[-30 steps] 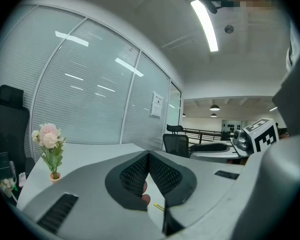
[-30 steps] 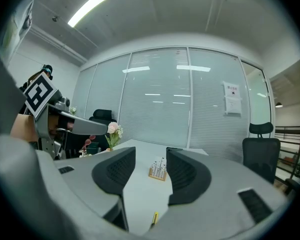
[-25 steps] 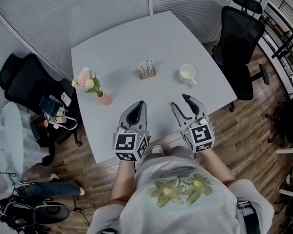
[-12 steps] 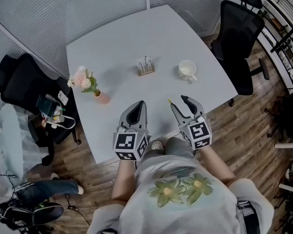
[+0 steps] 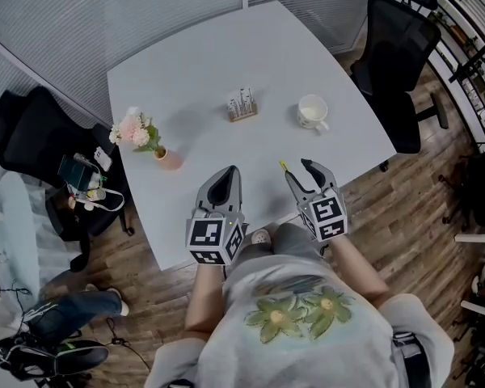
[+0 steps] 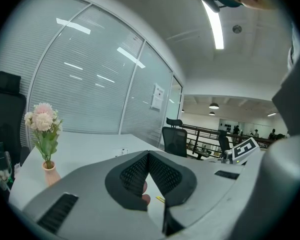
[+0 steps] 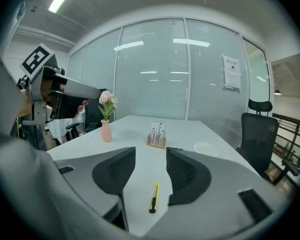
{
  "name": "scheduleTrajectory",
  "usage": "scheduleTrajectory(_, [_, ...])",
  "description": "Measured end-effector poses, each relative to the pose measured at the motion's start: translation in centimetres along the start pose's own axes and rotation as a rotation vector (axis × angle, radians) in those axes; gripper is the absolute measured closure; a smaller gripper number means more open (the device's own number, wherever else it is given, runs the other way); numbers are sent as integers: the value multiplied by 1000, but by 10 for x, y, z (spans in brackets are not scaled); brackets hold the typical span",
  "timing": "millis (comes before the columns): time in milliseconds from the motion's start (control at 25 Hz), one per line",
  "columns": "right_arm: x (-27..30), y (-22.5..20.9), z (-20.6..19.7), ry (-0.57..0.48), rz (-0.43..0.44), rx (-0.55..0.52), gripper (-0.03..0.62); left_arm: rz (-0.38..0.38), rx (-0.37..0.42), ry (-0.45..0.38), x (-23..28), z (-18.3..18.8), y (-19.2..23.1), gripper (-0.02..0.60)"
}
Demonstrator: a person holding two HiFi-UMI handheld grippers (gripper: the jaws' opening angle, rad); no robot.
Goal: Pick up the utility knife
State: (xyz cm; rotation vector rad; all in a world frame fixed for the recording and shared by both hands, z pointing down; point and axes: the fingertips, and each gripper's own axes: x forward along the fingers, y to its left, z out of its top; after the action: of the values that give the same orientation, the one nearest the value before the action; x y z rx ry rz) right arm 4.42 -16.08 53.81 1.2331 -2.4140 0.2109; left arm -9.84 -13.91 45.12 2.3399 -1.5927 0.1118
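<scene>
white table (image 5: 194, 79) — utility knife (image 7: 153, 198) lies before parted right tongs (image 7: 151, 154).

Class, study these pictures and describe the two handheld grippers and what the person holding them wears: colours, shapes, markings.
The left gripper and right gripper match: smooth grey bodies tapering to two curved jaws, lined inside with black textured pads. Each carries a cube at its rear with black-and-white square markers. The person wears a pale T-shirt printed with green and yellow flowers.
</scene>
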Motion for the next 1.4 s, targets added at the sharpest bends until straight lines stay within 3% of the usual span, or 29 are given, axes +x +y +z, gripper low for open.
scheduleTrajectory(1400, [53, -10, -119, 292, 37, 23, 395, 67, -13, 41, 4, -10, 35, 579])
